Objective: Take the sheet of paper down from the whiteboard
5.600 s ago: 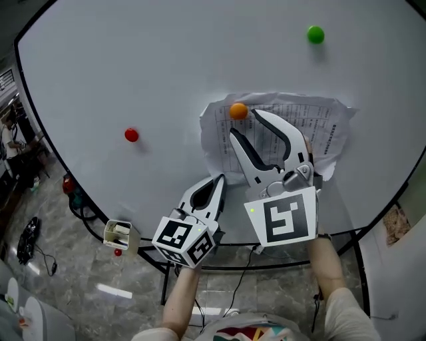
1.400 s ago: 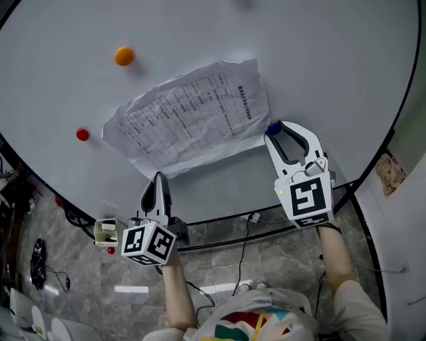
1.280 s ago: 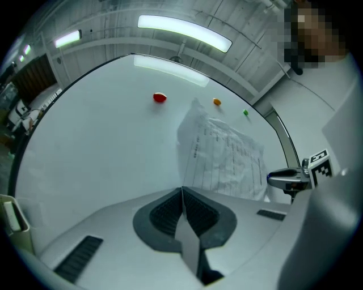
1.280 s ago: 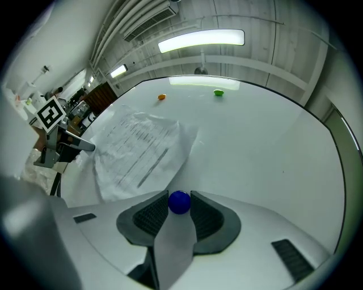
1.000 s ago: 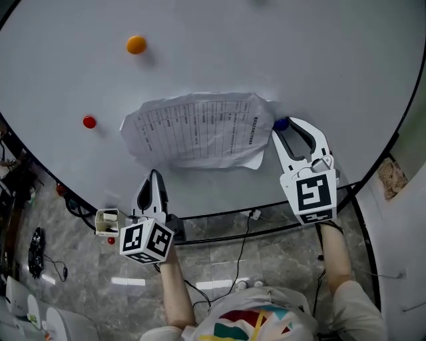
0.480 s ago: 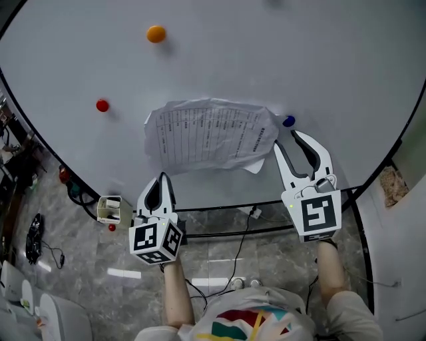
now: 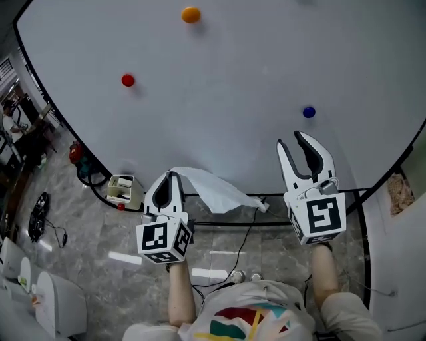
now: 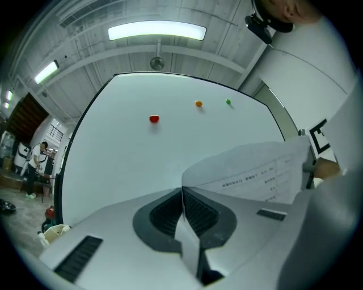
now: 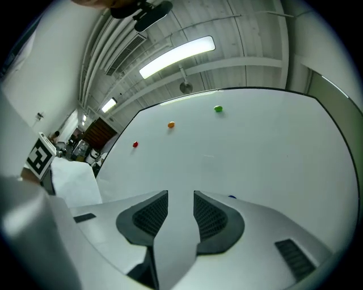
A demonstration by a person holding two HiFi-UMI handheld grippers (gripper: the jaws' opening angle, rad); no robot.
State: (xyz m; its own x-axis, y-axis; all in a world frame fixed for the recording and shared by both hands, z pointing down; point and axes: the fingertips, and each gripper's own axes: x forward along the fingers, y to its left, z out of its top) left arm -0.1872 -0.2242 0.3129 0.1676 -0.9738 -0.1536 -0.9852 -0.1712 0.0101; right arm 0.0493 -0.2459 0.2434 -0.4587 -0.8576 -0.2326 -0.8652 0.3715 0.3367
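Drooping sheet of paper, edge probably inside left gripper

Whiteboard, black-rimmed, fills the upper frame. Round magnets are stuck on it, well apart: orange magnet at top centre, red magnet upper left, blue magnet at right. In the left gripper view a green magnet sits near the orange one, to its right.

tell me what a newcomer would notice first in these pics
The sheet of paper hangs from the shut left gripper at the lower edge of the whiteboard. The right gripper stands open below a blue magnet; a red magnet and an orange magnet sit upper left.
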